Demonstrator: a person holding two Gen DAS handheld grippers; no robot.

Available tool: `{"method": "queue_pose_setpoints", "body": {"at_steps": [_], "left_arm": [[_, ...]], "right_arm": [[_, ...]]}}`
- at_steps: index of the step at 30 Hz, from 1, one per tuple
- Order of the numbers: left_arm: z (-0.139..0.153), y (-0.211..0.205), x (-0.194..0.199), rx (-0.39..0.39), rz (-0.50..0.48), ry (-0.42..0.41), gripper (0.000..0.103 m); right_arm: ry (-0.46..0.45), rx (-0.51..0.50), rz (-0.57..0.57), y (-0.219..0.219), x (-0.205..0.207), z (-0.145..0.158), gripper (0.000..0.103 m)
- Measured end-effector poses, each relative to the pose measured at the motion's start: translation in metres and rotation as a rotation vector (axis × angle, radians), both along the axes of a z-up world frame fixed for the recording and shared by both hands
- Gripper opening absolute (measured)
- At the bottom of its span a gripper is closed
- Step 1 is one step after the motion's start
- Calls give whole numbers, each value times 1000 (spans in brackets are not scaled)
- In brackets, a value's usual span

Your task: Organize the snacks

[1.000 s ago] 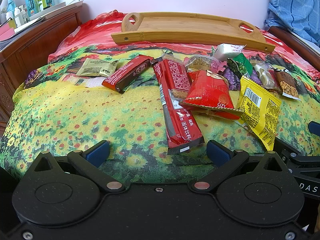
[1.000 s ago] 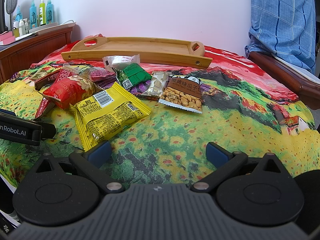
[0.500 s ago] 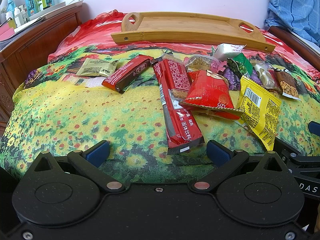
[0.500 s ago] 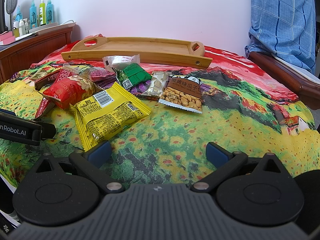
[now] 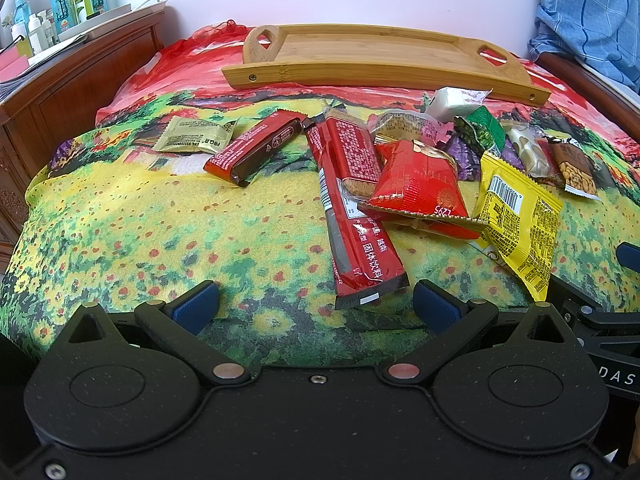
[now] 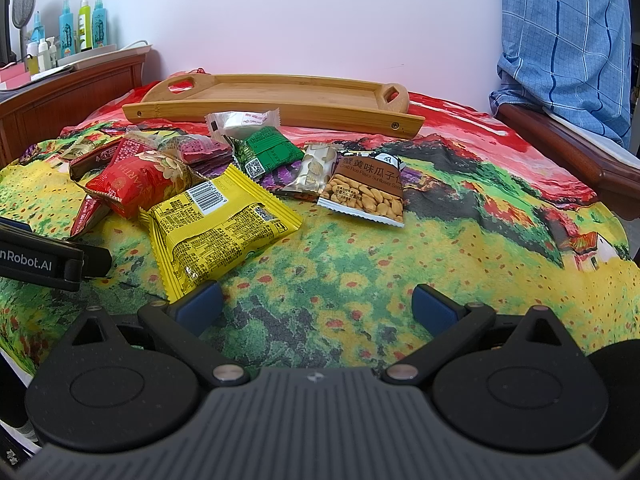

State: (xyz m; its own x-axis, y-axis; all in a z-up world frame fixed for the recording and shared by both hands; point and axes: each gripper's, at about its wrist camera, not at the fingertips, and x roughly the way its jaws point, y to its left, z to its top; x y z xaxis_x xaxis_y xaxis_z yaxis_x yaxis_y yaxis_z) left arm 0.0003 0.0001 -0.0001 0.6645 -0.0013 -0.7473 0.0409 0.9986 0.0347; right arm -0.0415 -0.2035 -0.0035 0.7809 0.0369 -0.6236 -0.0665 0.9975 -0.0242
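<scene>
Floral bedspread [image 5: 160, 240] under both grippers' spread jaws

We see the wooden tray [image 5: 384, 54] lying along the far edge of the bed [image 5: 160, 240], with the snack pile [image 6: 224, 184] before it. In that pile the barcode packet [image 6: 220, 232] lies nearest the front edge, the seed packet [image 6: 366, 194] to its right. Toward the left edge, a flat sachet [image 5: 194, 140] lies apart, left of a short bar [image 5: 256, 148] and a long bar [image 5: 356, 216].
</scene>
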Motion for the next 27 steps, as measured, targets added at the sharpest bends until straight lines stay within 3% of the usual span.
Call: {"method": "queue_pose_setpoints", "body": {"at_steps": [27], "left_arm": [[1, 2, -1, -9, 2, -14, 103]], "right_arm": [[-8, 4, -3, 1, -1, -2, 103]]}}
